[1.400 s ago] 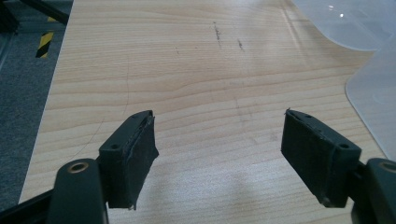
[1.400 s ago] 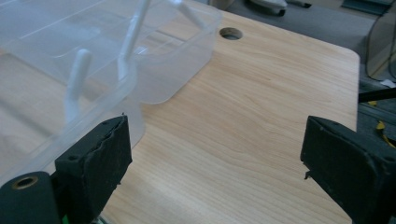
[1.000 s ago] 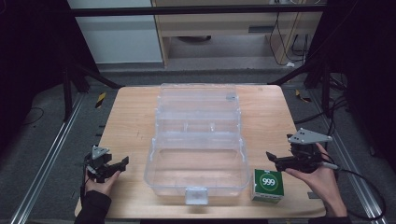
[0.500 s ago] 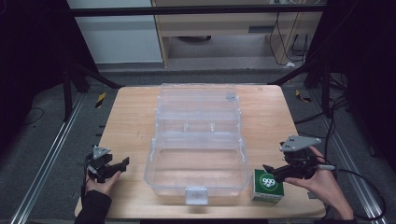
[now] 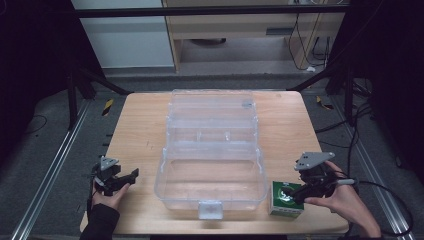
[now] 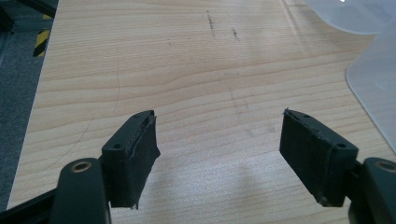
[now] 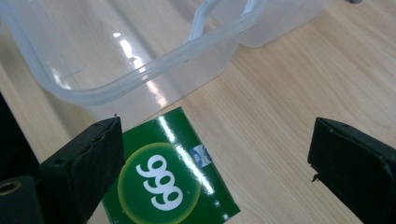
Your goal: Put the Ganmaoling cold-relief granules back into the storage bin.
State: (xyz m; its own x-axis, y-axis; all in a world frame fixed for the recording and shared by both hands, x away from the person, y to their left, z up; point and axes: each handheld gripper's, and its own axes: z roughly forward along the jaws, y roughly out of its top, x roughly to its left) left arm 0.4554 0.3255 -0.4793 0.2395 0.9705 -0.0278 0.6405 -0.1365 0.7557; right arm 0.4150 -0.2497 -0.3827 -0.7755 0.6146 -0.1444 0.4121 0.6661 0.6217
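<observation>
A clear plastic box (image 5: 212,165) with its lid folded open toward the back sits mid-table. Just right of its front corner stands a small green box marked 999 (image 5: 285,198) (image 7: 168,179). My right gripper (image 5: 298,194) (image 7: 217,168) hovers right over that green box, jaws open, one jaw at the box's edge and nothing clamped. My left gripper (image 5: 131,176) (image 6: 219,156) rests low over bare wood at the table's front left, jaws wide open and empty.
The clear box's rim (image 7: 154,70) lies close ahead of the right gripper. A corner of the clear box (image 6: 373,79) is to the right of the left gripper. Bare wooden tabletop (image 5: 140,130) spreads left of the box. Cables (image 5: 380,195) trail off the table's right edge.
My right gripper has moved down and left from the table's right edge to just over the green 999 box. The left gripper has stayed put.
</observation>
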